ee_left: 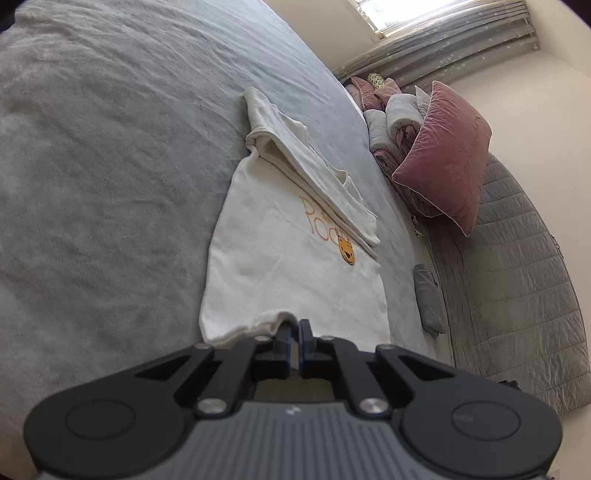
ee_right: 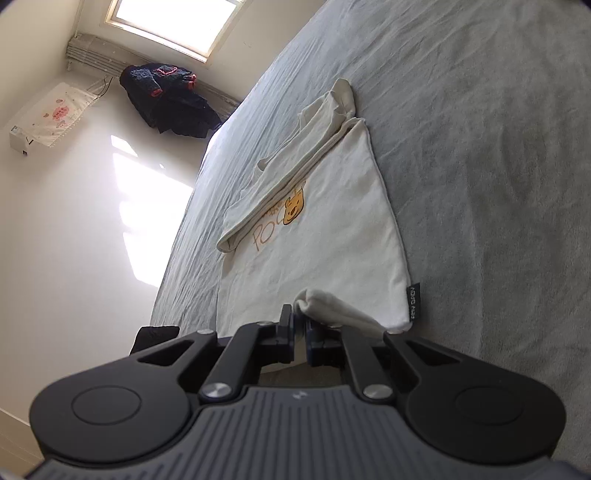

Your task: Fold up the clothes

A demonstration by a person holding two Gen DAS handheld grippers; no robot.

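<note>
A cream T-shirt [ee_left: 280,266] with an orange bear print lies on the grey bed, its far side folded over in a long strip with a sleeve at the end. My left gripper [ee_left: 294,325] is shut on the shirt's near hem, which bunches up at the fingertips. In the right wrist view the same T-shirt [ee_right: 332,229] spreads ahead, a small black label at its right corner. My right gripper [ee_right: 299,317] is shut on a raised fold of the hem near that corner.
The grey bedspread [ee_left: 110,166] stretches wide around the shirt. A pink pillow [ee_left: 447,155] and rolled bedding lean by the quilted grey headboard [ee_left: 517,280]. A dark garment [ee_right: 166,99] hangs under the window [ee_right: 173,26], beside a wall air conditioner [ee_right: 48,114].
</note>
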